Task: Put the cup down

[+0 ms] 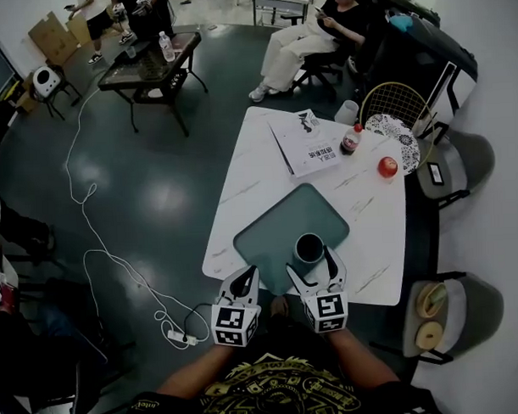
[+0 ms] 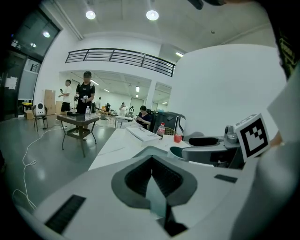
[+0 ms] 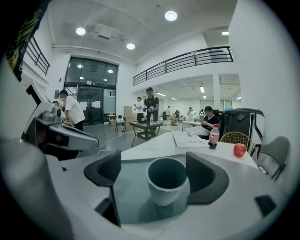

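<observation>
Currently your right tool is low over the teal tray, its jaws spread wide and released, gripping nothing. The cup stands upright on the tray between those jaws, mouth up. In the right gripper view the cup is just beside the right-hand pad; you cannot tell from the pictures whether the two touch. A clear gap separates the cup from the left-hand pad.

Your left tool is at the tray's near left corner, beside the right tool and apart from the cup. It is clenched: in the left gripper view its two jaws meet with nothing between them.

The tray lies on the white bench, toward the edge nearest you. At the far end of the bench are an open booklet, a dark drink bottle just beside it, and a red apple, all well apart from the cup.
</observation>
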`<state>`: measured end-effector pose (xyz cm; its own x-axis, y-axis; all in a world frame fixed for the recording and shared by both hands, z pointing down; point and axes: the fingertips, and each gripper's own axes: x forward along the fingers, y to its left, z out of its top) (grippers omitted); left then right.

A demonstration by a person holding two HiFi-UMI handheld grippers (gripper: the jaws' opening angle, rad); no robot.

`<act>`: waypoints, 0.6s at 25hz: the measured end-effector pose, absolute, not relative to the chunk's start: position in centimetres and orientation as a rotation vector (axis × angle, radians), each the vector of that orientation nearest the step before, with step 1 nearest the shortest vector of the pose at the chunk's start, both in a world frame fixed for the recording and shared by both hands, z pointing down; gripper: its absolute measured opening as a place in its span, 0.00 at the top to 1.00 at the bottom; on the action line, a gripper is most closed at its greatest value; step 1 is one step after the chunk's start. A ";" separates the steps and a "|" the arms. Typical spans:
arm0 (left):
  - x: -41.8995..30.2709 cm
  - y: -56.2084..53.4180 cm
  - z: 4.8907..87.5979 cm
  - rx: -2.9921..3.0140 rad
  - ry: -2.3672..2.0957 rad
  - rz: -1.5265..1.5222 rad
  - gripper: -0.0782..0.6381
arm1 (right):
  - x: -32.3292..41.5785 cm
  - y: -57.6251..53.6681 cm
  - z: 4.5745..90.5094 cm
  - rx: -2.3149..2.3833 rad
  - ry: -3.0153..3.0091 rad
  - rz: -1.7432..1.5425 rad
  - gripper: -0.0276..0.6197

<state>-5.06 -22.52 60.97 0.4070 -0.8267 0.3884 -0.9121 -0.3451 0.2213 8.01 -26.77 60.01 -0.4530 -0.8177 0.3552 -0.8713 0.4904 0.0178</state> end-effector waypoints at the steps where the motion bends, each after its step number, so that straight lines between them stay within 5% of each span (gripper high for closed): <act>1: -5.3 -22.1 60.8 2.269 -1.493 0.287 0.87 | 7.8 -26.4 59.6 1.431 -2.426 0.234 0.29; 9: -7.0 -19.0 58.9 2.291 -1.518 0.257 0.87 | 6.2 -22.4 58.1 1.438 -2.446 0.222 0.31; 15: -7.6 -15.7 58.4 2.295 -1.499 0.228 0.87 | 5.3 -18.1 57.5 1.414 -2.458 0.214 0.58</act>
